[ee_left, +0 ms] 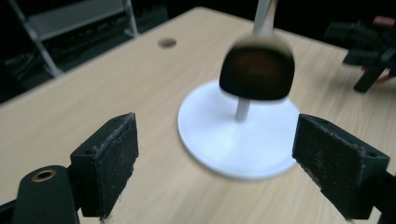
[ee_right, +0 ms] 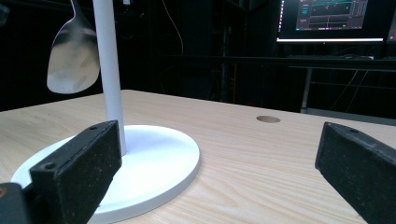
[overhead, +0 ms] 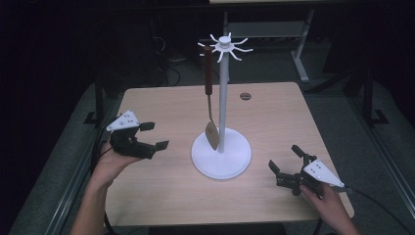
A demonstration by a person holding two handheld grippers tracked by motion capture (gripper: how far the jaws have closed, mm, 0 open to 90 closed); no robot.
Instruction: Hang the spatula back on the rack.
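A light wooden table [overhead: 161, 196] carries a white utensil stand [overhead: 222, 147] near its middle: a round flat base, a tall thin pole, and a ring of curved hooks at the top. A spatula [overhead: 209, 98] with a dark reddish handle hangs from one of the left-side hooks, just left of the pole; its blade points down and ends just above the base, apparently clear of it. In the left gripper view the spatula's blade [ee_left: 258, 67] looks dark and blurred in front of the pole, above the white base [ee_left: 219, 140]. In the right gripper view the blade [ee_right: 72, 58] shows as shiny metal to the left of the pole [ee_right: 108, 70]. The left gripper [overhead: 151, 136] is held in the person's left hand [overhead: 110, 164] over the left part of the table, to the left of the stand and apart from it; its jaws are spread wide with nothing between them. The right gripper [overhead: 284, 159] is held in the right hand [overhead: 330, 203] near the table's near right corner, to the right of the stand; its jaws are likewise wide apart and empty. A small round hole [overhead: 245, 96] sits in the far part of the tabletop. Beyond the table, the right gripper view shows a lit monitor [ee_right: 327, 18] in a dark room.
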